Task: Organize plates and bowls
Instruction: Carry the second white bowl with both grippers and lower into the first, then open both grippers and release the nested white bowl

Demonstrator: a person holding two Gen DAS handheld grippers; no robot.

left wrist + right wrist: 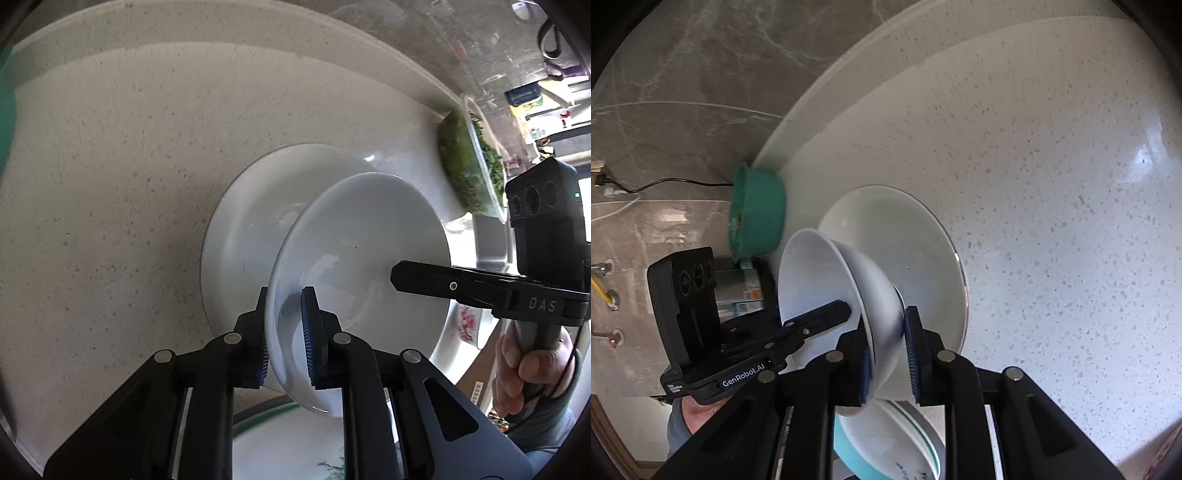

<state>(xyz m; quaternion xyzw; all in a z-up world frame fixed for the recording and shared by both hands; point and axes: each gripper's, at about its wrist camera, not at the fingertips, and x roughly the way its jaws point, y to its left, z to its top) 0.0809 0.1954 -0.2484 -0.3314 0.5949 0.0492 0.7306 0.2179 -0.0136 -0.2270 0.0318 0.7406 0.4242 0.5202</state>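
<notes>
— Blue-padded fingers (309, 332) of the left gripper (284, 336) fill the front of its own view, clamped on the rim of the white bowl (362, 266), one pad inside the wall and one outside.

— And the other side?

— Same story: the right gripper (888, 354) is clamped on the opposite rim, its fingers (911, 350) straddling the wall. Two grips on opposite edges look chosen to keep a slippery glazed bowl from swinging while it is carried.

— Where is the bowl, exactly?

— Held up in the air, tipped on edge, above the white plate (251, 221) that lies flat on the speckled bench (110, 203). I cannot tell whether its foot touches the plate; it appears clear of it.

— Why over that plate?

— My guess is it is meant to be set down there, bowl on plate. Below the fingers, nearer the camera, sits a painted plate with a green rim (886, 443), perhaps another piece to sort.

— Anything crowding the spot?

— A teal basket (757, 214) stands back near the wall on one side, a dish of greens (469, 166) on the other, both well apart from the plate. A hand (532, 369) grips the right tool's handle.
</notes>
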